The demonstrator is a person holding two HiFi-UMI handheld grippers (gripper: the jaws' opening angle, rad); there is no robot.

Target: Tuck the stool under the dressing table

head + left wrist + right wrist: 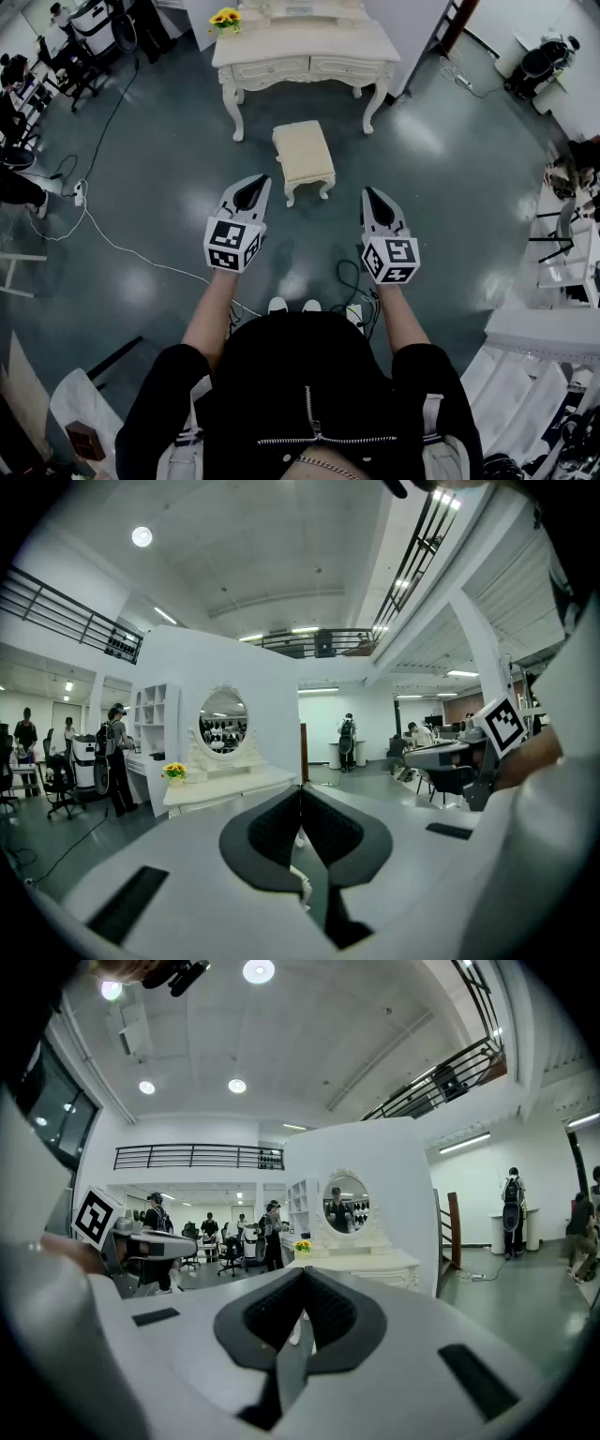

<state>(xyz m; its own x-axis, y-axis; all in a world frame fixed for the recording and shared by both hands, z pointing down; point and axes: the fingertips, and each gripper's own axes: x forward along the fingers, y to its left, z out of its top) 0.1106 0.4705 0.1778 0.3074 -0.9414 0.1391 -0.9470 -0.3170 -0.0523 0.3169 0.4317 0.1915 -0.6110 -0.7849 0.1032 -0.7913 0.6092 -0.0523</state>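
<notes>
The cream stool (303, 155) stands on the grey floor, a short way in front of the white dressing table (305, 52) and outside it. My left gripper (258, 181) hovers just left of the stool's near end, its jaws closed with nothing between them. To the right of that same end, my right gripper (368, 193) is shut and empty as well. In the left gripper view the table (230, 785) with its oval mirror (223, 722) lies ahead of the left gripper (300, 790). The right gripper view shows the table (366, 1265) beyond the right gripper (302, 1272).
Yellow flowers (225, 19) sit on the table's left corner. White and black cables (103, 239) run over the floor at the left and by my feet. People and office chairs (66, 56) stand at the far left. White furniture (553, 253) lines the right side.
</notes>
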